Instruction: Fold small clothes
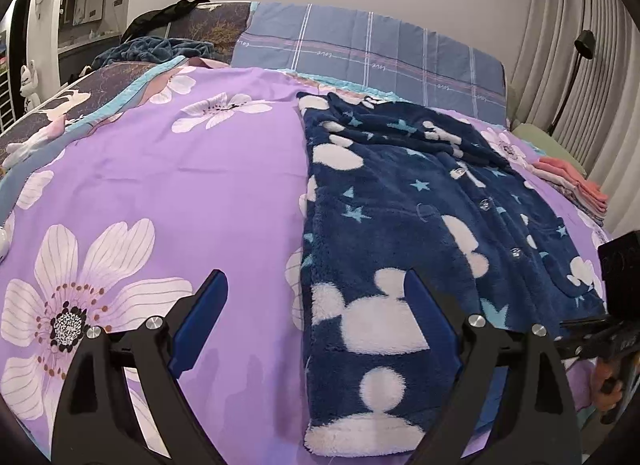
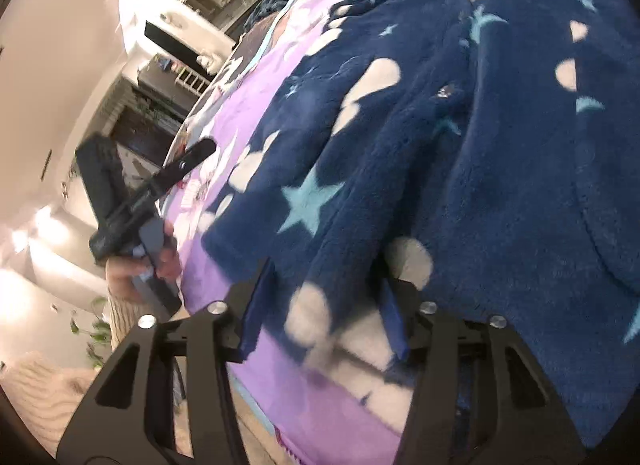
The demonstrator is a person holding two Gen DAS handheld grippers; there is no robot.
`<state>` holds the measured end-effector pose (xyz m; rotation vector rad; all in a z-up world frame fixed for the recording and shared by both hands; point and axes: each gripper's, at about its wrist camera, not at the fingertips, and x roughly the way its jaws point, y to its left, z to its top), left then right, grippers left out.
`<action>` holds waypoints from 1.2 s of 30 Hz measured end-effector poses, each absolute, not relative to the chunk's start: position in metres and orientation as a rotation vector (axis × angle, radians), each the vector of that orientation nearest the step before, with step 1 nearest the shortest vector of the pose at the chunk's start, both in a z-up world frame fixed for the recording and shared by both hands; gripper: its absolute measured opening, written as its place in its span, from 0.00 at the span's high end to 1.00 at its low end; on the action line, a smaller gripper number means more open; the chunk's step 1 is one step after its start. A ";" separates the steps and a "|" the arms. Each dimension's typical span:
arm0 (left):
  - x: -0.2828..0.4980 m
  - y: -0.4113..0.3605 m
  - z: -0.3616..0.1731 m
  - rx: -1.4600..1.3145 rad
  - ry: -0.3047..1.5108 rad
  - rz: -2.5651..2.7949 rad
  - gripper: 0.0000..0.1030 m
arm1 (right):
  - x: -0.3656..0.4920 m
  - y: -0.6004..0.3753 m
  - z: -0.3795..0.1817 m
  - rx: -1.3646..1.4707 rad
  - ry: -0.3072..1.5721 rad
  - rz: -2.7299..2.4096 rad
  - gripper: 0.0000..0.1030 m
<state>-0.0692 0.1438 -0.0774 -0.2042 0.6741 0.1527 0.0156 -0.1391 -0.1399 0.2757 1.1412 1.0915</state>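
Observation:
A navy fleece pyjama top (image 1: 404,233) with white mouse heads, blue stars and clear buttons lies spread on the purple flowered bedsheet (image 1: 192,169). My left gripper (image 1: 316,297) is open just above the sheet, its right finger over the top's near left hem. My right gripper (image 2: 324,285) is open and close over the top's near hem (image 2: 400,169), with fleece lying between its fingers. The right gripper also shows at the right edge of the left wrist view (image 1: 600,337); the left gripper shows in the right wrist view (image 2: 132,201).
A stack of folded pink and grey clothes (image 1: 576,189) sits on the bed's right side. A blue plaid pillow (image 1: 368,53) lies at the head. A dark blanket (image 1: 156,49) is heaped at the far left. Curtains (image 1: 568,41) and a floor lamp (image 1: 576,65) stand to the right.

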 end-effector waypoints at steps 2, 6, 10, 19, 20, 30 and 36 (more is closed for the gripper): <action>-0.070 0.145 -0.078 -0.198 0.679 0.159 0.13 | 0.018 -0.146 -0.135 0.305 1.141 1.072 0.88; -0.071 0.152 -0.079 -0.231 0.692 0.163 0.13 | 0.005 -0.157 -0.103 0.369 1.039 1.118 0.94; -0.073 0.155 -0.082 -0.269 0.724 0.110 0.13 | 0.001 -0.175 -0.079 0.322 0.967 1.066 0.95; -0.073 0.144 -0.111 -0.268 0.837 0.002 0.13 | 0.002 -0.252 -0.111 0.407 1.003 0.837 0.66; -0.074 0.142 -0.110 -0.275 0.841 -0.026 0.13 | -0.001 -0.265 -0.105 0.427 0.964 0.812 0.62; -0.077 0.116 -0.107 -0.284 0.896 -0.188 0.42 | 0.005 -0.356 -0.148 0.665 1.041 0.588 0.60; -0.063 0.116 -0.114 -0.274 0.914 -0.167 0.25 | 0.038 -0.335 -0.149 0.689 1.050 0.662 0.53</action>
